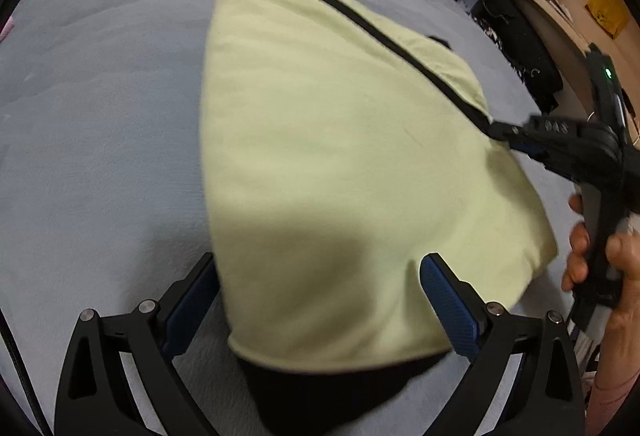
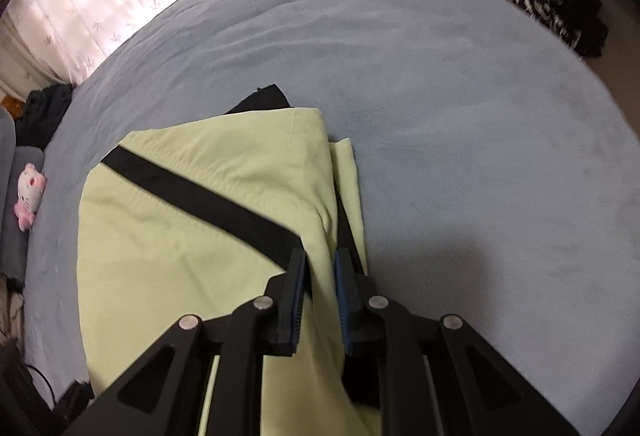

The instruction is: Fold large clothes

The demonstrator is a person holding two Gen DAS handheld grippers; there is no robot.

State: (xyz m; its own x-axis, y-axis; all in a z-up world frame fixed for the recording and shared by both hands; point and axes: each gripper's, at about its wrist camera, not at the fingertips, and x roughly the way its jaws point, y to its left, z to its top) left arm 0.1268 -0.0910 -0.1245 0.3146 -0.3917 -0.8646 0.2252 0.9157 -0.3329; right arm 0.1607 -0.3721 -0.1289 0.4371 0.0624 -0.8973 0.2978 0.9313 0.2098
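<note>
**Pale green garment pinched at its right edge on the grey-blue bed**

A large pale green cloth garment [image 1: 340, 164] with a black strip [image 2: 208, 196] running across it lies partly folded on the soft grey-blue bed cover [image 1: 100, 116]. The right gripper [image 2: 320, 260] has its jaws nearly together, pinching a fold of the garment's right edge beside the black strip. A person's hand [image 1: 600, 256] holds that gripper's handle at the right. The left gripper [image 1: 320, 268] stands wide apart at the near edge, its blue pads [image 1: 448, 300] straddling the cloth without pressing it. A pink plush toy [image 2: 30, 196] sits at the far left.
</note>
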